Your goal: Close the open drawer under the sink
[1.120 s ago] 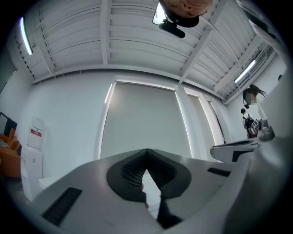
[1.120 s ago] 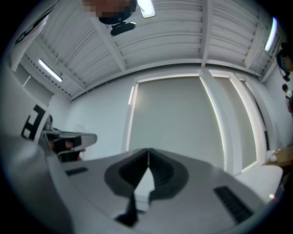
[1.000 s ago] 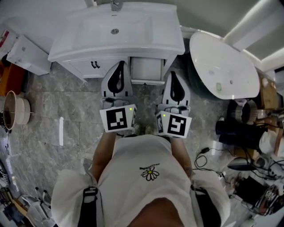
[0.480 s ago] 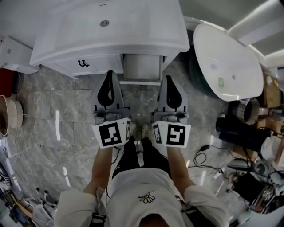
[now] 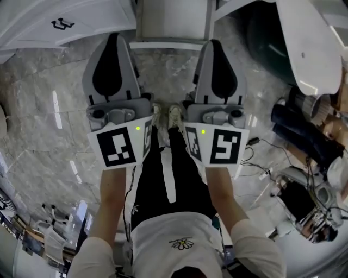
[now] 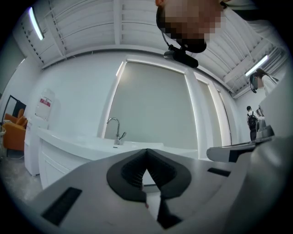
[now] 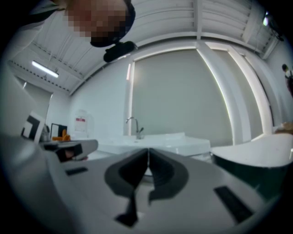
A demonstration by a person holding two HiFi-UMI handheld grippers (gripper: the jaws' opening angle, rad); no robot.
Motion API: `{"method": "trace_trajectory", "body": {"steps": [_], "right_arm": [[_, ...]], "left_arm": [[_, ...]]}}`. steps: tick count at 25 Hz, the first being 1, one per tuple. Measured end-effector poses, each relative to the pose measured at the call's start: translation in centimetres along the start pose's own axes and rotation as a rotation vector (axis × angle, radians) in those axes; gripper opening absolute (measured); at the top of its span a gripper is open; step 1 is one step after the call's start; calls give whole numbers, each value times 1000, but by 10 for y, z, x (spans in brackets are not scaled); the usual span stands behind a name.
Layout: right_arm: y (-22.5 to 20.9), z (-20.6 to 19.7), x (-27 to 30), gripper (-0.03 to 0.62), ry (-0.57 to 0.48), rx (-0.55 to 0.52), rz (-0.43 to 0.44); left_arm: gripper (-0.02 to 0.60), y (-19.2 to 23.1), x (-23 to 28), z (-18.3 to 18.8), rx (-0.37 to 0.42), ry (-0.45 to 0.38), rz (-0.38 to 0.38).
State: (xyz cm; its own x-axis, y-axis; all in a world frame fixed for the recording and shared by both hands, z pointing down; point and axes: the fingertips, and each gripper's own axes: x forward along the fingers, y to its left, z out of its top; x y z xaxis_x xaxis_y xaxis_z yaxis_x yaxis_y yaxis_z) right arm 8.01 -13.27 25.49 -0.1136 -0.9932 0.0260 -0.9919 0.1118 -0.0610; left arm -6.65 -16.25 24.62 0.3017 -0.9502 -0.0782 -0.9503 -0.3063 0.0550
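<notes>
drawer [image 5: 173, 21]: rigid, likely light, slides on runners | place: juts from cabinet [image 5: 98, 16] front | contact: push its front edge, no grip | left gripper [image 5: 113, 38], right gripper [image 5: 216, 43]: closed, empty

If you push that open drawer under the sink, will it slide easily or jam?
Probably slides straight: the drawer looks rigid and sits squarely in the vanity. Likely light: nothing shows inside. Off-centre pushes might skew it.

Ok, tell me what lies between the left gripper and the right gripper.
The head view shows marble floor between the left gripper and the right gripper, with the person's shoes nearer the person.
</notes>
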Motion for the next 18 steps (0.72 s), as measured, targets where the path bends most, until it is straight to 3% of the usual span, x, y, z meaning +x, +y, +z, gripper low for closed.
{"method": "trace_trajectory", "body": {"steps": [5,11,18], "right_arm": [[-5,-58,0,29,24,-6,-27],[-5,-116,-9,31,87,-12,-43],[10,-160,-22,31,166,-26,-18]], "left_arm": [[20,-1,2,-43,52,-22,-13],[20,2,-17,-99,58,46,-17],[20,-4,-33,-130,78,88,-45]]}}
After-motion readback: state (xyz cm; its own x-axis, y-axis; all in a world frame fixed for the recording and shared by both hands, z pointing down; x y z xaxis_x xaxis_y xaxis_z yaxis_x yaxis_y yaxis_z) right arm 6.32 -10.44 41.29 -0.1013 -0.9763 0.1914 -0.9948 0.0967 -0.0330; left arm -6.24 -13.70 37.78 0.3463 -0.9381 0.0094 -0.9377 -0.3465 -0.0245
